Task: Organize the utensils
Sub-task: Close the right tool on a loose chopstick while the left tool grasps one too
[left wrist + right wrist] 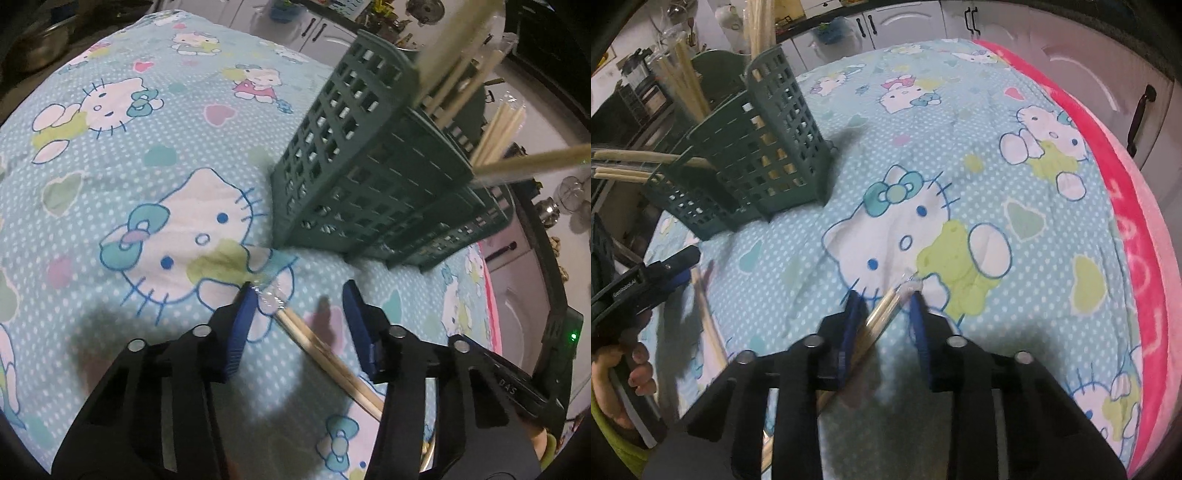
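Two grippers over the Hello Kitty cloth (960, 155). Green slotted caddy (362, 177) stands upright on it, several compartments; wrapped chopstick pairs (498, 129) stick out the top, some tilted outward, tops cut off by the frame edge. Which compartment holds which: can't tell. Left gripper (299, 306): fingers spread, nothing gripped, a wrapped chopstick pair (314, 343) lies on the cloth between them, far end hidden under the gripper body. Right gripper (884, 306): fingers apart, another wrapped pair (882, 314) between them against the left finger; whether it's clamped can't be told.
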`<state>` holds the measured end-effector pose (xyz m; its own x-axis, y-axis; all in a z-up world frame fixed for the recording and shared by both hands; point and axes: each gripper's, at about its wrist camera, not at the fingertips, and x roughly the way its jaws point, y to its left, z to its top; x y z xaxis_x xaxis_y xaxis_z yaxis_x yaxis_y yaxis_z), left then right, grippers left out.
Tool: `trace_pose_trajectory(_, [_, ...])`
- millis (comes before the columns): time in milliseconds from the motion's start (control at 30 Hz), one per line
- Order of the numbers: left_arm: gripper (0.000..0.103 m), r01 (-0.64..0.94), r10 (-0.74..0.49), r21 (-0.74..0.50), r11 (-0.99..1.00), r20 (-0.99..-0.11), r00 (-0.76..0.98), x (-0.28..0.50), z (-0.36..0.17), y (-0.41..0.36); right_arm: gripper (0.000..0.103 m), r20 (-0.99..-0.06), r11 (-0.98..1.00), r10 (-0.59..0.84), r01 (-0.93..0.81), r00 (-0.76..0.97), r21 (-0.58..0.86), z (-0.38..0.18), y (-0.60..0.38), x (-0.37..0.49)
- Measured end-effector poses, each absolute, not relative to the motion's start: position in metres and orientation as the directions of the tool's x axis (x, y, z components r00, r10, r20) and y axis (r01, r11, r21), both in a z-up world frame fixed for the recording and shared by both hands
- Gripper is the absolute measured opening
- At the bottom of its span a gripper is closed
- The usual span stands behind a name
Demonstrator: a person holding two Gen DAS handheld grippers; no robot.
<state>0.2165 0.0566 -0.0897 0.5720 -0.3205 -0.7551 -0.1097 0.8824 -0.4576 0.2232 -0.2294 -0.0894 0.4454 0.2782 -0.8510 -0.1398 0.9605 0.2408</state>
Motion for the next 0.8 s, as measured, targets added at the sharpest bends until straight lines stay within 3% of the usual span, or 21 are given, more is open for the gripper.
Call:
trace_pose_trajectory(167, [0.012, -0.130, -0.272, -0.413, 0.902, -0.774, 0.572, 0.220, -0.092, 0.061, 0.014, -0.833, 0.944, 0.327, -0.116, 0.446, 0.308, -0.089, -0.240, 0.224])
trace_pose_trajectory(267, [0.006, -0.131, -0.288, -0.430, 0.893, -0.770, 0.569, 0.223, -0.094, 0.068, 0.010, -0.812, 0.930, 0.361, -0.119, 0.459, 0.346, -0.082, -0.244, 0.222])
trace_pose_trajectory(500, [0.002, -0.099, -0.348, -0.492, 0.865, -0.730, 0.589, 0.215, -0.086, 0.078, 0.009, -0.759, 0.916, 0.397, -0.172, 0.517, 0.362, -0.054, -0.243, 0.210])
trace_pose_trajectory(800, [0.001, 0.057, -0.384, -0.482, 0.874, -0.617, 0.687, 0.174, -0.020, 0.067, 0.007, -0.653, 0.898, 0.439, -0.288, 0.618, 0.332, 0.003, -0.234, 0.185])
